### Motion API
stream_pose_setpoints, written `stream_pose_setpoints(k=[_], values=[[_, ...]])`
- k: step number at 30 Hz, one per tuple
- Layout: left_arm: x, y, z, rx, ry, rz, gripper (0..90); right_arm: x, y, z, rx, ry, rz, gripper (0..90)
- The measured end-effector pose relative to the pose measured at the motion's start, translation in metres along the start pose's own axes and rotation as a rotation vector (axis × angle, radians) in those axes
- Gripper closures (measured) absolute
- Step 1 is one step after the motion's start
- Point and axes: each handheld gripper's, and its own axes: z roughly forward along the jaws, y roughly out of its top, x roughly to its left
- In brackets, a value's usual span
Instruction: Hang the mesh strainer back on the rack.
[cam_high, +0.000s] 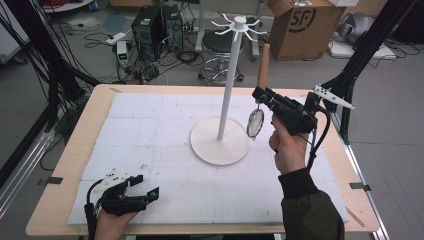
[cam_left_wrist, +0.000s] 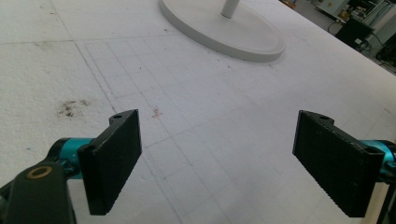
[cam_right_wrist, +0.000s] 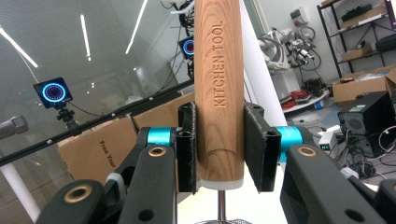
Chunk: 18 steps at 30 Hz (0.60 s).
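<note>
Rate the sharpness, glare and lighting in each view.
High view: even light, soft detail, the strainer small but readable. Left gripper view: crisp on the mat, the stand base slightly soft, no glare. Right gripper view: the wooden handle sharp with legible lettering; ceiling-light streaks reflect off glass behind.

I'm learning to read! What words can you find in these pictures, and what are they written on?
"KITCHEN TOOL": carved down the wooden handle that the right gripper clamps between its jaws.
"SF": printed large on the cardboard box on the floor beyond the table.
"Free Your": on another cardboard box in the right gripper view; the rest is hidden.
Labels on the black computer cases are too small to read.
</note>
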Motion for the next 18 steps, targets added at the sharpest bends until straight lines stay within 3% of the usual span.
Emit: stream_pose_setpoints(k=[12, 18], values=[[0.0, 0.0, -0.001, -0.001, -0.001, -0.002, 16.0, 0.011, 0.013, 0.011, 0.001, -0.014, -0.04, 68.6], [0.0, 0.0, -0.001, -0.003, -0.002, -0.004, 16.0, 0.012, 0.013, 0.015, -0.001, -0.013, -0.032, 68.6]])
